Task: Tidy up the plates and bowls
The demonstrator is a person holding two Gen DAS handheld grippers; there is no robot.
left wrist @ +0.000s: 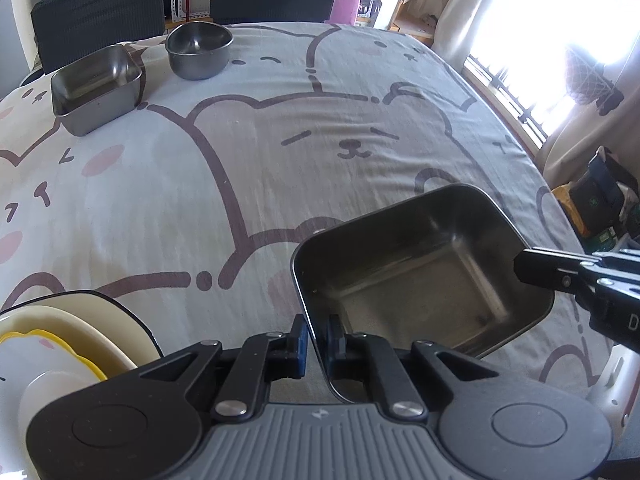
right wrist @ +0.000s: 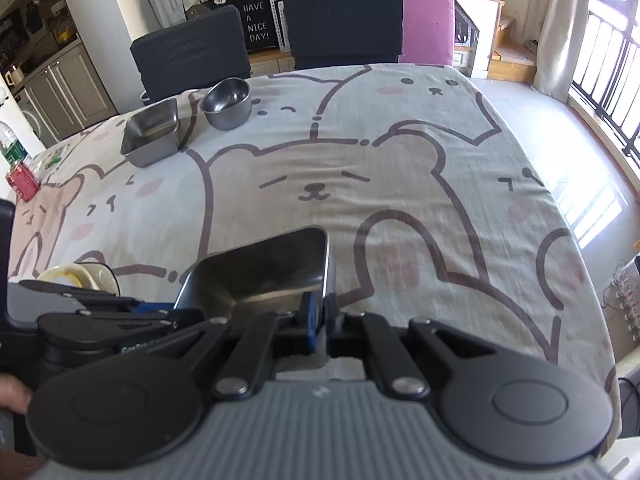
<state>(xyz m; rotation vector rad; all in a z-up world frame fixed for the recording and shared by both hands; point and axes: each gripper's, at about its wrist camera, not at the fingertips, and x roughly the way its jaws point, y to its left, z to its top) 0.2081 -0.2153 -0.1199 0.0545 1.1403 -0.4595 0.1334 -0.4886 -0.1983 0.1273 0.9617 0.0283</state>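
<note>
Left wrist view. Three steel vessels. One square stainless steel tray with rounded corners (left wrist: 424,268), empty, tilted, near edge of worktop under grey bear-print cloth (left wrist: 280,152); near rim clenched between blue pads of left hand-held gripper (left wrist: 318,338), far right corner met by right hand-held gripper (left wrist: 536,270), grasp unclear here. One smaller rectangular steel tray (left wrist: 96,88), empty, far left. One round steel bowl (left wrist: 199,51), empty, just beside it. One stack of cream plates with yellow-rimmed dish on top (left wrist: 60,344), lower left. Two dark chairs (left wrist: 100,12) behind.

Right wrist view. Same three vessels: square tray (right wrist: 260,276), rim corner clamped by right hand-held gripper (right wrist: 320,322); rectangular tray (right wrist: 152,134); bowl (right wrist: 227,103). Left hand-held gripper (right wrist: 120,312) at tray's left side.
</note>
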